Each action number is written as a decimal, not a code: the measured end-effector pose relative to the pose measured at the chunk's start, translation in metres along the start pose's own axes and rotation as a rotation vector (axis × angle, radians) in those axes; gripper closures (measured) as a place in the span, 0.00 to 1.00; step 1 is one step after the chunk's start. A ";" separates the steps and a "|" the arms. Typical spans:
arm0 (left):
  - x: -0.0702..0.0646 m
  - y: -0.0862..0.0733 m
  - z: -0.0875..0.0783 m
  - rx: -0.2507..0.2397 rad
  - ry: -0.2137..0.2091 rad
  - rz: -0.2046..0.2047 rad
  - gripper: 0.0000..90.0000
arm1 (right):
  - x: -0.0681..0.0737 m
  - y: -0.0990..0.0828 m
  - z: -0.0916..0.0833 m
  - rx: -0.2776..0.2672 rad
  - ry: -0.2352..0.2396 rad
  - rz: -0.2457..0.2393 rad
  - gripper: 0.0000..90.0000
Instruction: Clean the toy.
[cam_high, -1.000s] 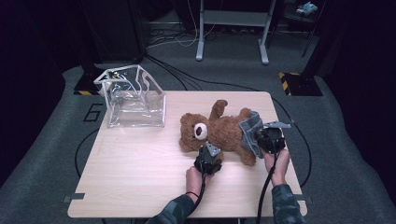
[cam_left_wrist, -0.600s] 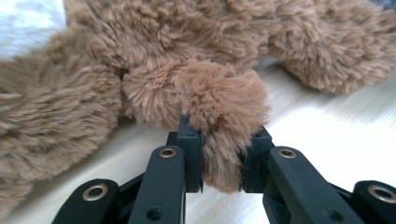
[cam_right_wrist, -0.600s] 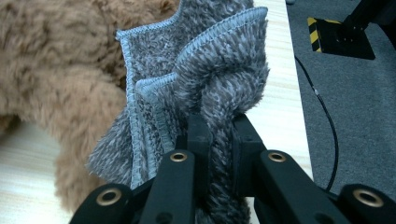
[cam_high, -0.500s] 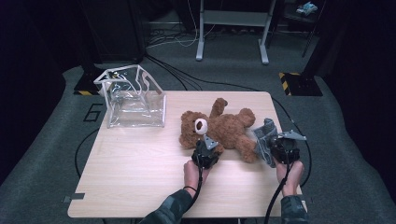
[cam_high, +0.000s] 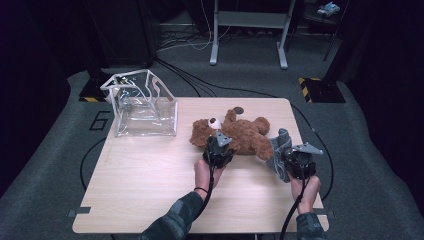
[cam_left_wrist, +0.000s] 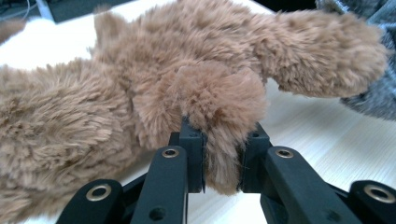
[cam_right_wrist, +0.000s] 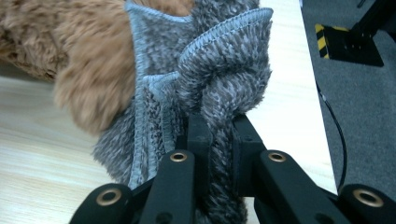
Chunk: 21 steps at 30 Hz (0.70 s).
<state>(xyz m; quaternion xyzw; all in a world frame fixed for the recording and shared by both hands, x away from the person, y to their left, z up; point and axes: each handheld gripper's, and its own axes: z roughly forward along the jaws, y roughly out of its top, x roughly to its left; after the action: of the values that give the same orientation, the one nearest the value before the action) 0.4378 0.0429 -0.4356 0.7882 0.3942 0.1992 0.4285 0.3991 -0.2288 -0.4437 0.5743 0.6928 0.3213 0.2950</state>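
brown fur fills the middle of the table (cam_high: 150, 195): a teddy bear (cam_high: 240, 135) lies there, a bit toward three o'clock from the table's centre. its long line runs across the table, from nine o'clock to three o'clock. its head (cam_high: 202, 132) points to nine o'clock and its legs to three o'clock. one arm sticks up toward twelve o'clock.

at the six o'clock side of the bear, the left gripper (cam_high: 218, 148) has a fuzzy paw (cam_left_wrist: 219, 116) between its fingers (cam_left_wrist: 192, 149). the fingers sit close together and squeeze the fur tight, so the fur bulges out above them.

at the three o'clock end of the bear, a grey cloth (cam_high: 280, 150) lies against the bear's leg and touches it. the right gripper (cam_high: 292, 162) pinches a thick fold of this cloth (cam_right_wrist: 219, 84). its fingers (cam_right_wrist: 198, 135) are almost together, with the fluffy fold pressed between them.

far off at ten o'clock, a clear bag (cam_high: 142, 105) stands upright near the table's edge, well apart from the bear.
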 end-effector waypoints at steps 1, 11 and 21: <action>0.000 0.003 -0.002 -0.004 -0.003 -0.001 0.85 | 0.001 0.002 -0.003 -0.010 0.002 -0.001 0.90; 0.012 0.022 -0.003 0.025 -0.058 -0.081 0.85 | 0.027 0.027 -0.034 -0.132 0.066 -0.036 0.90; 0.010 0.038 0.000 0.046 -0.085 -0.084 0.85 | 0.090 0.065 -0.009 -0.122 0.200 -0.133 0.90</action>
<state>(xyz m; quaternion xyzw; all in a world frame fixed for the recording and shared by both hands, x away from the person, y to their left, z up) 0.4610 0.0388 -0.4038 0.7884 0.4128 0.1381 0.4346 0.4163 -0.1320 -0.3913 0.4732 0.7344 0.3981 0.2797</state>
